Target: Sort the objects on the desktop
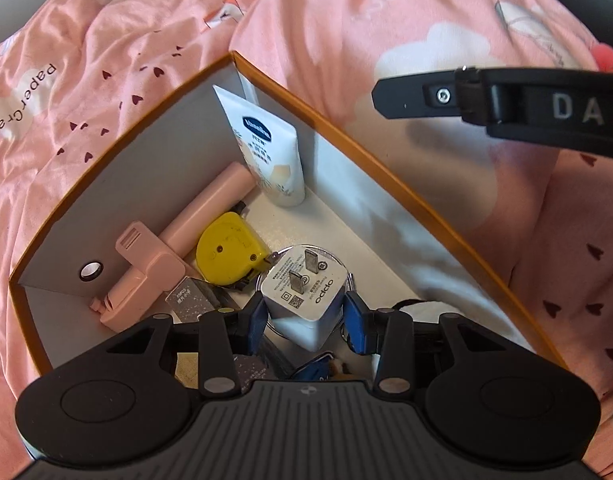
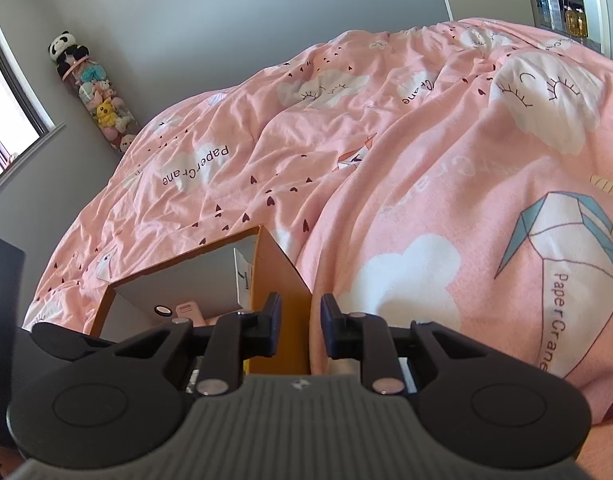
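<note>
Left wrist: tongs (image 1: 304, 312) grip charger (image 1: 306, 292).

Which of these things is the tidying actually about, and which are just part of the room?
Part of the job:
- white charger, held in the left gripper
- orange box
- yellow tape measure
- hand cream tube
- pink fan

Just lying about:
- pink duvet
- panda toy
- tube of plush toys
</note>
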The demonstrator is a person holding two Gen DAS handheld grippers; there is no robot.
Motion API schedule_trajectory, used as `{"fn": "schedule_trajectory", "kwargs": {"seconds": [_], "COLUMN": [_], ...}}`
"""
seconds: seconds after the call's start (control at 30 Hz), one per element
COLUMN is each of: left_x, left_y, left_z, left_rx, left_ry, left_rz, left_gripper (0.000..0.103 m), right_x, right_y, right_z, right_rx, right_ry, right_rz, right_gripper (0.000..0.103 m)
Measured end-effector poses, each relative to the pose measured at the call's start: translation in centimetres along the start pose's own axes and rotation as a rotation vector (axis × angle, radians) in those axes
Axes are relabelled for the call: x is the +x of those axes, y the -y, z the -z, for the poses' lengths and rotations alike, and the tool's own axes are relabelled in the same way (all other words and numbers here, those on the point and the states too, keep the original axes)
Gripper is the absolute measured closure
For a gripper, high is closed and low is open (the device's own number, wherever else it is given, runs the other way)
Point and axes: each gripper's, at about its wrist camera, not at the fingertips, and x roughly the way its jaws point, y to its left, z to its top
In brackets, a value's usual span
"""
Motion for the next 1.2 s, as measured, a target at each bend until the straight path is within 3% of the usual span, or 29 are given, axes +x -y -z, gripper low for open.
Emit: {"fn": "schedule_trajectory", "kwargs": {"seconds": [0.2, 0.6, 1.0, 1.07, 1.2], "left_x": [1.6, 1.5, -4.7, -6.4, -9.8], "left_y": [0.8, 1.0, 0.6, 1.4, 1.4], "left_z": [0.1, 2.0, 5.7, 6.2, 7.3], "left_rx": [0.009, -0.025, -0.105, -0.131, -0.222], "left_ry": [-0.040, 0.022, 0.194, 0.232, 0.290], "left_rz": [-0.008, 0.000, 0.004, -0.017, -0.073], "left_gripper": [0.056, 0.052, 0.051, 0.050, 0.048], "right_x": [-0.2, -1.2, -3.2, -3.9, -5.4], "right_y": [0.7, 1.2, -0.1, -0.8, -2.9], "right_z": [0.4, 0.7, 1.1, 1.2, 1.8], "right_rx": [0.020, 0.039, 0.000, -0.017, -0.072], "right_ry": [-0.005, 0.002, 0.021, 0.031, 0.052], "right_rz": [-0.017, -0.015, -0.039, -0.046, -0.060], "right_gripper": [0.079, 0.079, 0.078, 0.071, 0.068]}}
